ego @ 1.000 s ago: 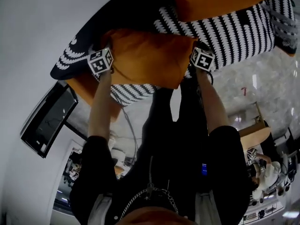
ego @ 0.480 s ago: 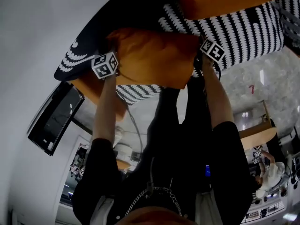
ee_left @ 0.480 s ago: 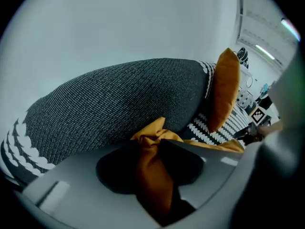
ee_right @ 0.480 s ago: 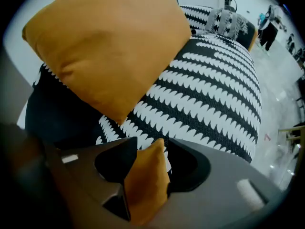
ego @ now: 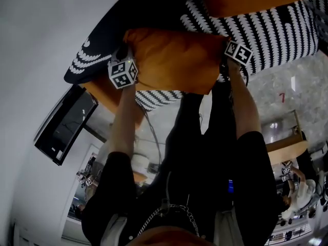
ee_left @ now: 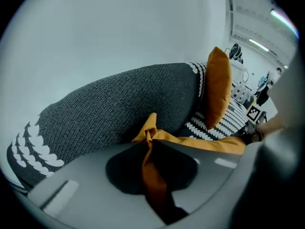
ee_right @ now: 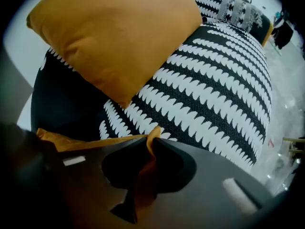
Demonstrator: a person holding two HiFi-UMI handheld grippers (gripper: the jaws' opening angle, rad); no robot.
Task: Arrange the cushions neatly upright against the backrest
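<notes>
An orange cushion [ego: 174, 60] lies on the black-and-white patterned sofa [ego: 266, 29]. My left gripper [ego: 123, 60] grips its left corner and my right gripper [ego: 233, 42] its right corner. In the left gripper view, orange fabric [ee_left: 145, 135] is bunched between the closing jaws of the left gripper [ee_left: 148, 140]. The right gripper view shows the closing jaws of the right gripper [ee_right: 151, 144] pinching the other corner [ee_right: 153, 136]. A second orange cushion [ee_right: 119, 37] leans upright against the dark backrest [ee_left: 119, 109], further along the sofa.
A grey patterned cushion [ee_right: 238, 8] sits at the sofa's far end. Pale marbled floor [ee_right: 286, 80] lies in front of the seat. A white wall [ee_left: 119, 32] rises behind the backrest. A dark screen [ego: 64, 124] stands to the left of the sofa.
Both grippers have shifted a little along the sofa with the orange cushion. Their marker cubes sit closer against its two corners than before.
</notes>
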